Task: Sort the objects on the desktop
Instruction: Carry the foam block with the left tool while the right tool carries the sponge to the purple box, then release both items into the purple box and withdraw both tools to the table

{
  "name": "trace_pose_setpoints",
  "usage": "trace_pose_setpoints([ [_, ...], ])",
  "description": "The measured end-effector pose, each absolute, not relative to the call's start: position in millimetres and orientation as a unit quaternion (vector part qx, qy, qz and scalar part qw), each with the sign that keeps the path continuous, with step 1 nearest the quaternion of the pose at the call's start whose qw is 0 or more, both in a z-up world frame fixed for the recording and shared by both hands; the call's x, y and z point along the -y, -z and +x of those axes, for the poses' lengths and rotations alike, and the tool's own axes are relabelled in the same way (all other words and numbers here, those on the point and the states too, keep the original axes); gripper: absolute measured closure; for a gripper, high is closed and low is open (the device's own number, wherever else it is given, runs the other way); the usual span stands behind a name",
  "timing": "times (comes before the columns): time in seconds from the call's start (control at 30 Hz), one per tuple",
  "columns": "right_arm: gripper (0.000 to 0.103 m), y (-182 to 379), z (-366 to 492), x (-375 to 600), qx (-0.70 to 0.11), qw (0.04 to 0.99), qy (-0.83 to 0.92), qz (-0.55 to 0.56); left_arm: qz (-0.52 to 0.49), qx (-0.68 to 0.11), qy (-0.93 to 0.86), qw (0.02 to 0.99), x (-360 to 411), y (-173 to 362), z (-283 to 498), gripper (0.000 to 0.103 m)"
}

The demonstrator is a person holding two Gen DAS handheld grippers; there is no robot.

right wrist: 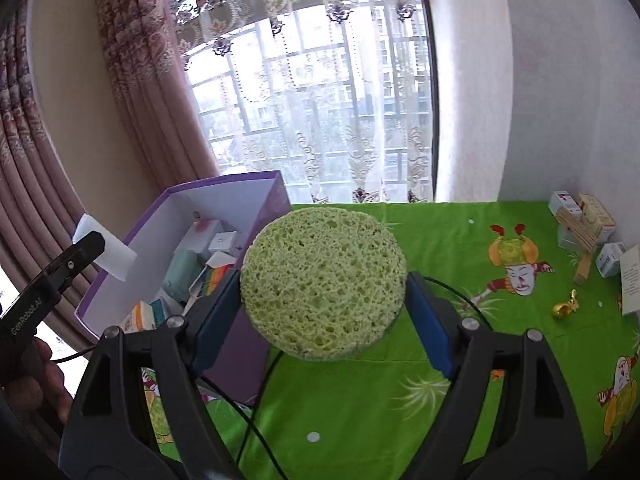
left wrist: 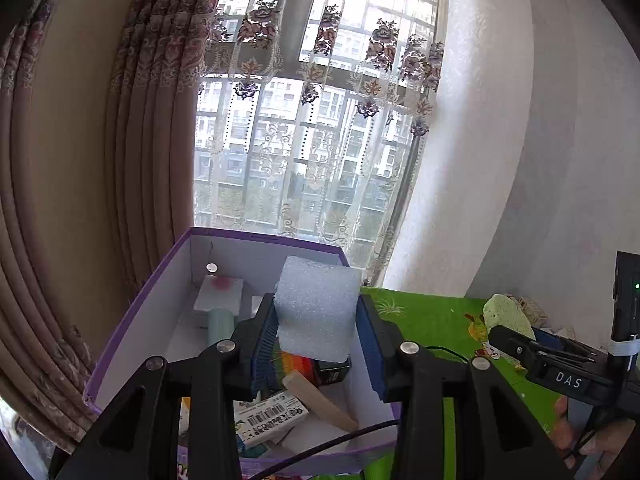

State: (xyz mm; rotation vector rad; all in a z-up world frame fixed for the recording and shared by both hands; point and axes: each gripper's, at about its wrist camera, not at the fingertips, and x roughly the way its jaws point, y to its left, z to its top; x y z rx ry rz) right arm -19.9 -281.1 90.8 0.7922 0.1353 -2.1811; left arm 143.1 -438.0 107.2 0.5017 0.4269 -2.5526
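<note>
The left gripper (left wrist: 318, 336) is clamped on a white foam block (left wrist: 318, 304), held above the open purple box (left wrist: 140, 304); the right gripper (right wrist: 324, 304) pinches a round green sponge (right wrist: 324, 280) over the green tablecloth (right wrist: 440, 360), just beside the box's wall. To drop the foam cleanly, lower it toward a free gap (the box looks crowded) before opening, keeping the trailing black cable (left wrist: 320, 446) clear.

Both views are lit by daylight from the window (left wrist: 304, 120), softened by a lace curtain (right wrist: 320, 92). Panes are blown out to white glare. Straight lines are bent by fisheye distortion; corners are blackened, and edge detail is possibly blurred.
</note>
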Motion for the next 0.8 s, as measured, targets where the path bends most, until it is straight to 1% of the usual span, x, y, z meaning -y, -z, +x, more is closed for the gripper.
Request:
trace_pose_setpoints([
  [0.23,0.02,-86,1,342,-0.09,0.463,0.824,0.313,0.183,-0.171,0.923,0.292,462,-105,162,0.063],
  [0.43,0.02,-68,5,377,-0.117,0.503,0.791,0.328,0.187,-0.176,0.919,0.3,473,-104,170,0.06],
  [0.5,0.02,-65,5,381,-0.119,0.514,0.781,0.334,0.186,-0.181,0.917,0.302,474,-104,170,0.048],
  [0.53,0.018,-64,5,382,-0.122,0.512,0.783,0.333,0.186,-0.182,0.917,0.303,474,-104,171,0.045],
  [0.57,0.012,-63,4,379,-0.123,0.515,0.781,0.331,0.186,-0.181,0.917,0.304,473,-104,171,0.04],
  [0.6,0.005,-63,4,375,-0.118,0.518,0.781,0.329,0.186,-0.179,0.917,0.304,472,-104,171,0.037],
  [0.63,0.003,-63,2,370,-0.113,0.515,0.784,0.329,0.186,-0.178,0.917,0.304,471,-104,171,0.036],
  [0.7,0.001,-67,1,361,-0.104,0.51,0.788,0.33,0.185,-0.178,0.918,0.301,470,-105,169,0.032],
  [0.8,0.001,-69,-5,346,-0.085,0.496,0.797,0.333,0.185,-0.178,0.921,0.293,464,-104,164,0.029],
])
